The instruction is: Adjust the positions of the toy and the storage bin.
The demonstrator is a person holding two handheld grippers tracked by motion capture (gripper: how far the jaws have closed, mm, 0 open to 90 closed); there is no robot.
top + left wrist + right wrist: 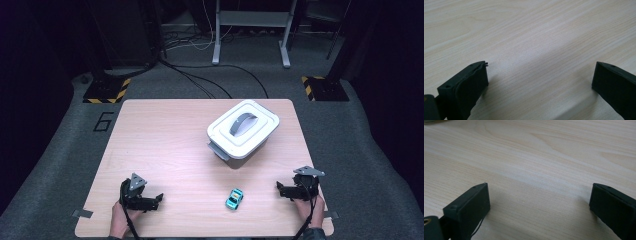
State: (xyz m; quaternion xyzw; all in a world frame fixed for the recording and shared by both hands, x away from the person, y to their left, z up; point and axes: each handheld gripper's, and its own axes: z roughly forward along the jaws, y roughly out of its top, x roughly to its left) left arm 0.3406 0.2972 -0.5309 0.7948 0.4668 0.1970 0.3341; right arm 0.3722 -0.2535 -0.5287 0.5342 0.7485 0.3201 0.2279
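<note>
Nearest the camera, at the near edge of the counter [165, 140], the person's two hands rest with a hand-held gripper in each: the left hand-held gripper [156, 199] sits toward the near-left corner and the right hand-held gripper [281, 189] toward the near-right edge, both pointing inward across the wood. In each gripper view the two black jaws stand wide apart with bare wood grain between them, so both are released and hold nothing. The largest thing on the counter is a white storage box [243, 129] with a grey handle on its closed lid, set at an angle in the far-right part. Smallest is a turquoise toy car [234, 198], lying near the front edge between the two grippers, closer to the right one and well apart from the box. This looks like the start, with nothing grasped; the work probably pairs car and box. The next move likely calls for the right gripper to slide over and straddle the small car squarely before closing.
</note>
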